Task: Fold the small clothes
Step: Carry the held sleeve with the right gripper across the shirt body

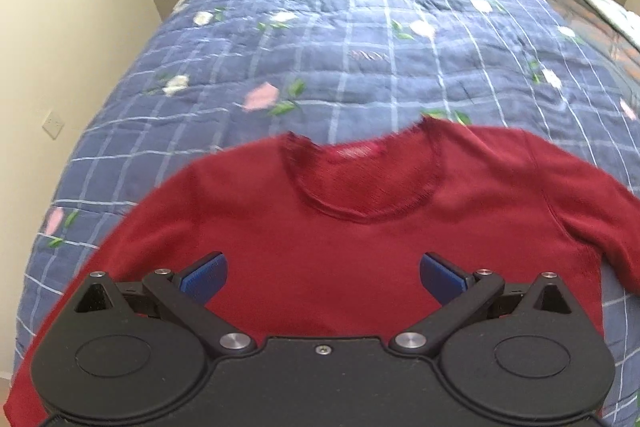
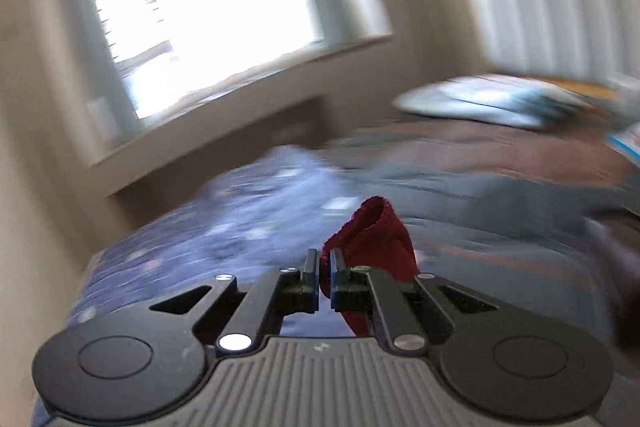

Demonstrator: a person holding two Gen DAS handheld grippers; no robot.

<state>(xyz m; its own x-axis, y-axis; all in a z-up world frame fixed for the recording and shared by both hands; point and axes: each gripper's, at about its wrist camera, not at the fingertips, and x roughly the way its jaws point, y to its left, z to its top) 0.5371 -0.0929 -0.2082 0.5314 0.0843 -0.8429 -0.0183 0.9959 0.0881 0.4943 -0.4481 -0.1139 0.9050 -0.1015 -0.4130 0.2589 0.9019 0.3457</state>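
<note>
Currently your right gripper (image 2: 325, 277) clamps a cuff of the red sweater (image 1: 340, 227) lying on the bed (image 1: 320, 47), left gripper (image 1: 322, 277) fingers apart above it; carry the sleeve across squarely.

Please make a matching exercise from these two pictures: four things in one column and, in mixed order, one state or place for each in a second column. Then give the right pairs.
Things:
1. left gripper
2. right gripper
3. dark red knitted sweater
4. blue checked floral quilt

States:
A. covers the bed
B. jaws wide open
C. lies spread flat
D. jaws shut on red fabric

Pairs: 1-B, 2-D, 3-C, 4-A
</note>
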